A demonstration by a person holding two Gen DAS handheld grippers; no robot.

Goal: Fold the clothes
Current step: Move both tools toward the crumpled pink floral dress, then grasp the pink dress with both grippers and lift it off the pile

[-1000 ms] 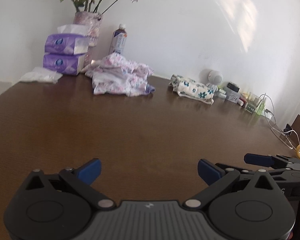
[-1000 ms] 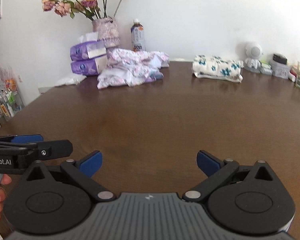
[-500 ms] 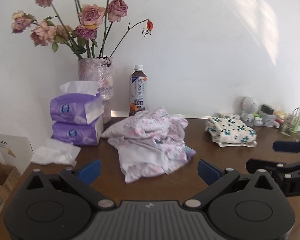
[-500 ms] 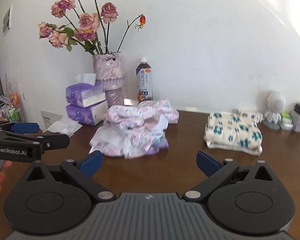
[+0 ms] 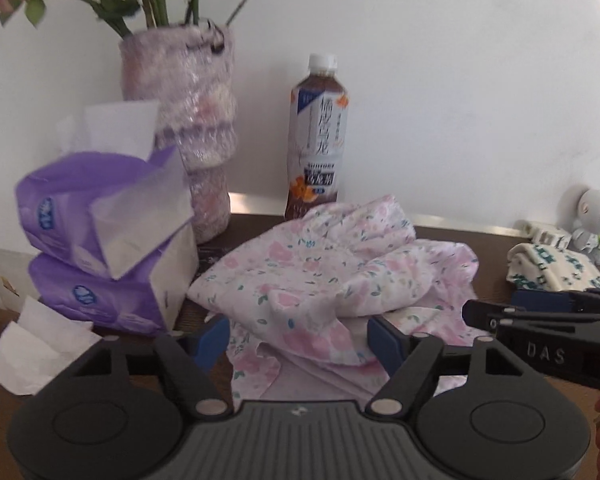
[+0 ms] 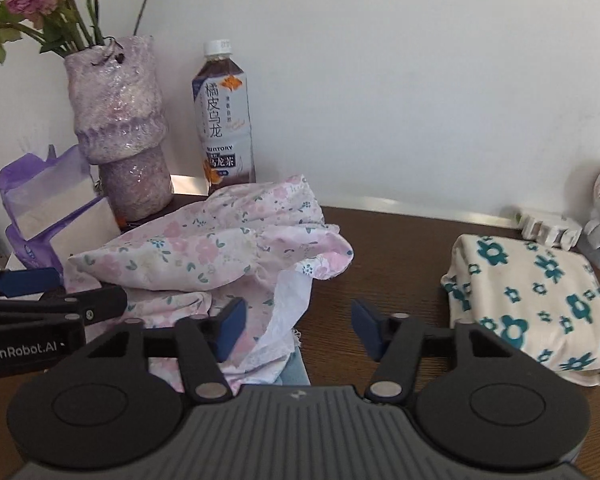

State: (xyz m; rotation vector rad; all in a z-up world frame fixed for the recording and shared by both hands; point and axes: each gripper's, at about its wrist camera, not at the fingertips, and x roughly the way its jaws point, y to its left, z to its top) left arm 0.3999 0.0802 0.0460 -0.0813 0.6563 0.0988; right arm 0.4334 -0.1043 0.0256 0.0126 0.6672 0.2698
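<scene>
1. The left gripper (image 5: pixel 298 340) is held low and level, pointing at the wall; its blue-tipped fingers (image 5: pixel 212 338) are spread wide with nothing gripped, the near folds of the crumpled pink floral garment (image 5: pixel 332 272) lying between them.
2. The right gripper (image 6: pixel 298 330) is level just beside it, its fingers (image 6: pixel 230 328) equally wide and empty; its left tip is over the garment's (image 6: pixel 204 252) right edge, its right tip over bare brown table (image 6: pixel 388 256).
3. The garment is heaped at the back of the table near the wall.
4. To its left, touching it, stand two stacked purple tissue packs (image 5: pixel 100 248), with a loose white tissue (image 5: pixel 36 344) in front.
5. Behind it stand a pink vase (image 6: pixel 120 128) of roses and a tea bottle (image 5: pixel 318 140).
6. Right of it, apart, lies a folded cream cloth with teal flowers (image 6: pixel 532 304); a white figurine (image 5: pixel 592 216) stands by the wall.
</scene>
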